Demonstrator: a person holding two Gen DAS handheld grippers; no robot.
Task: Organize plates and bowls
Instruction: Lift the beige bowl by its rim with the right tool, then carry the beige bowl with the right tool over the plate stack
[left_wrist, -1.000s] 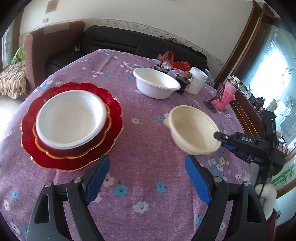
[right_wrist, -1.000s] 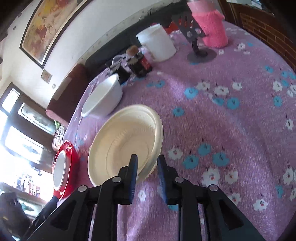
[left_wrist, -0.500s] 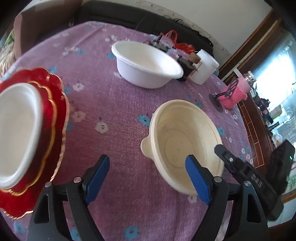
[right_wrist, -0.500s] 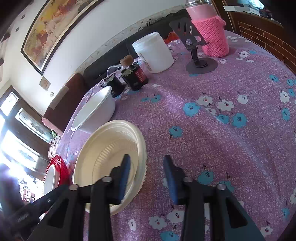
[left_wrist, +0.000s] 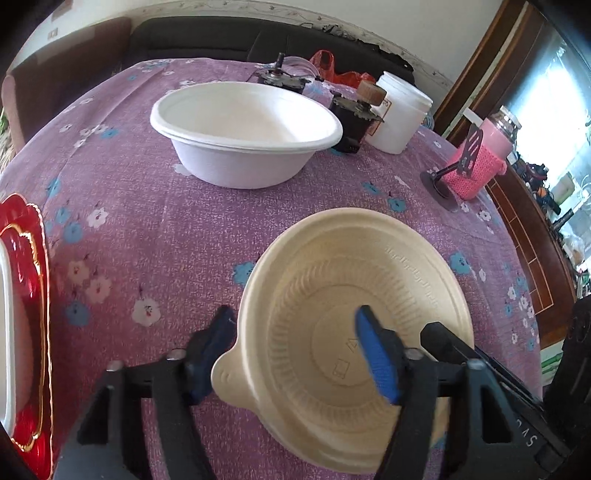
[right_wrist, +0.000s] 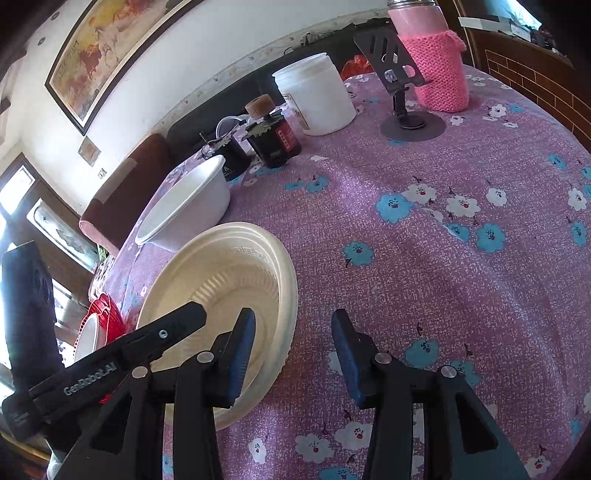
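A cream ribbed bowl (left_wrist: 351, 280) (right_wrist: 221, 273) with a small tab sits on the purple flowered tablecloth (left_wrist: 155, 236). My left gripper (left_wrist: 293, 314) straddles its left rim by the tab, one finger outside and one inside. Its jaws are closing, and the pads do not press on the rim. My right gripper (right_wrist: 291, 317) is open over the opposite rim, one finger inside the bowl, the other above the cloth. A larger white bowl (left_wrist: 243, 125) (right_wrist: 184, 206) stands farther back. Red scalloped plates (left_wrist: 26, 295) (right_wrist: 107, 314) carrying a white bowl lie at the left.
At the back of the table stand a white jar (left_wrist: 399, 114), a dark cork-topped bottle (left_wrist: 354, 118), a pink knit-covered bottle (right_wrist: 436, 74) and a black phone stand (right_wrist: 406, 118). A dark sofa (left_wrist: 207, 40) runs behind the table.
My left gripper swung right from the red plates to the cream bowl and narrowed around its rim. My right gripper opened and let go of the bowl.
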